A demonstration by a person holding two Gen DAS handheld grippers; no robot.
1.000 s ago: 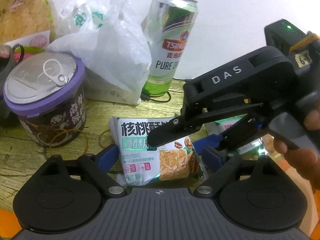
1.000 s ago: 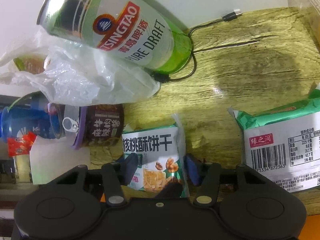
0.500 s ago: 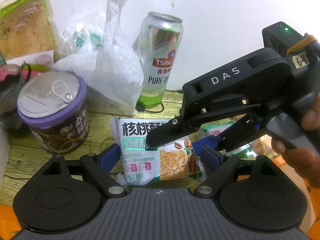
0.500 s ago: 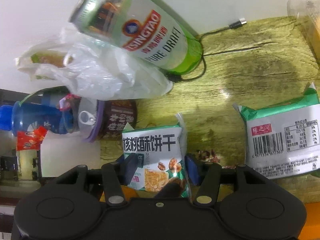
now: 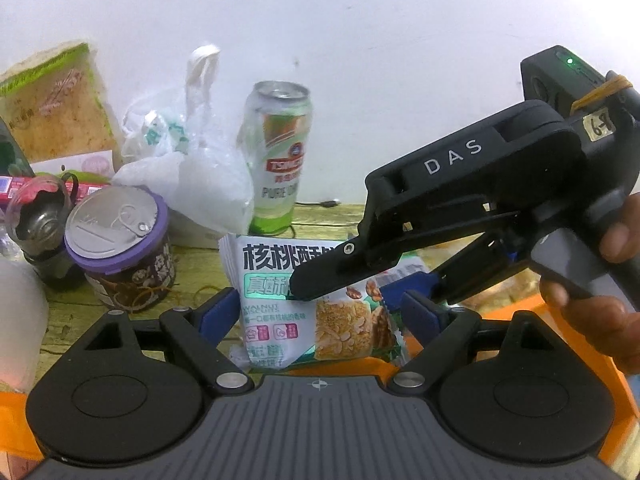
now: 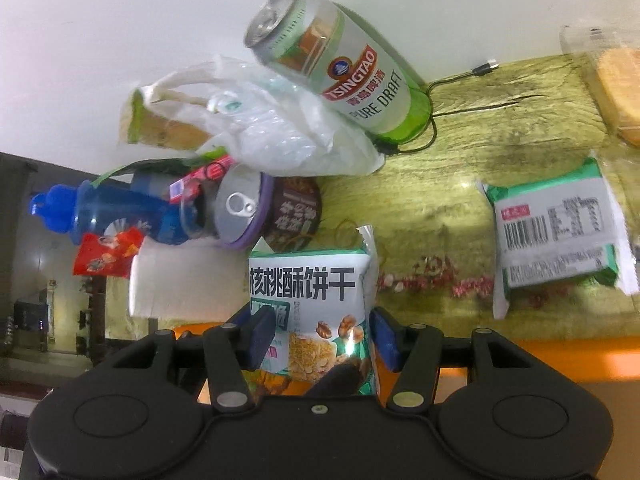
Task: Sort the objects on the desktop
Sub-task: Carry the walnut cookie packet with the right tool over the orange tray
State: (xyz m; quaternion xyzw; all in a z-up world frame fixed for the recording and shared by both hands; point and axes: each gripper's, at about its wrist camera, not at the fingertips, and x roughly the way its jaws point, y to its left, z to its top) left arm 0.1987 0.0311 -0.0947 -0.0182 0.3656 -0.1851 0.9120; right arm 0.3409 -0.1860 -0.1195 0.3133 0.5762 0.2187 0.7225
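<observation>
A white and green walnut biscuit packet [image 5: 272, 320] [image 6: 304, 280] hangs above the wooden tabletop [image 6: 460, 184]. My left gripper [image 5: 320, 312] spans its width, with a blue pad against each side edge. Coming in from the right in the left wrist view, my right gripper [image 5: 376, 284] [image 6: 316, 336] is shut on the packet's lower part, one black finger [image 5: 320, 280] across its front. A hand [image 5: 592, 312] holds the right gripper's handle.
A green beer can [image 5: 280, 168] [image 6: 352, 72], a white plastic bag [image 5: 200, 168] and a purple-lidded tin [image 5: 120, 240] stand behind the packet by the wall. A second green and white packet [image 6: 556, 236] lies to the right. A blue bottle [image 6: 104, 208] stands far left. An orange surface [image 6: 540, 356] runs below.
Both grippers have risen with the packet between them. The can, the bag and the tin look smaller and farther off, and more of the wall and the tabletop shows.
</observation>
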